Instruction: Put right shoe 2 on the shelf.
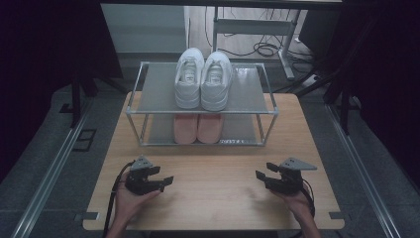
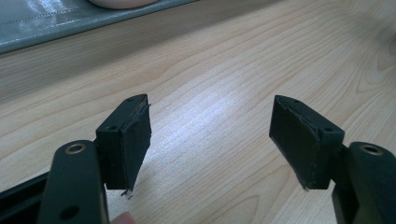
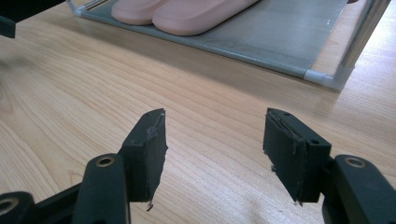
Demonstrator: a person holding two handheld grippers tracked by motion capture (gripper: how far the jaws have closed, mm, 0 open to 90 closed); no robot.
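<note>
While both my left tool (image 1: 166,182) and right tool (image 1: 261,176) rest wide open and empty on the counter (image 1: 213,198), I judge the pink slippers (image 1: 198,128) nearest them light, soft and bendable, best pinched at the heel edge.

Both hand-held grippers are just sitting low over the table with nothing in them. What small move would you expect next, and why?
Probably the right hand-held gripper moves forward toward the pink slippers on the rack's lower shelf. Its jaws stand wide open and empty, and its own view looks at the slippers. The left hand-held gripper is open and empty too. White sneakers sit on top.
</note>
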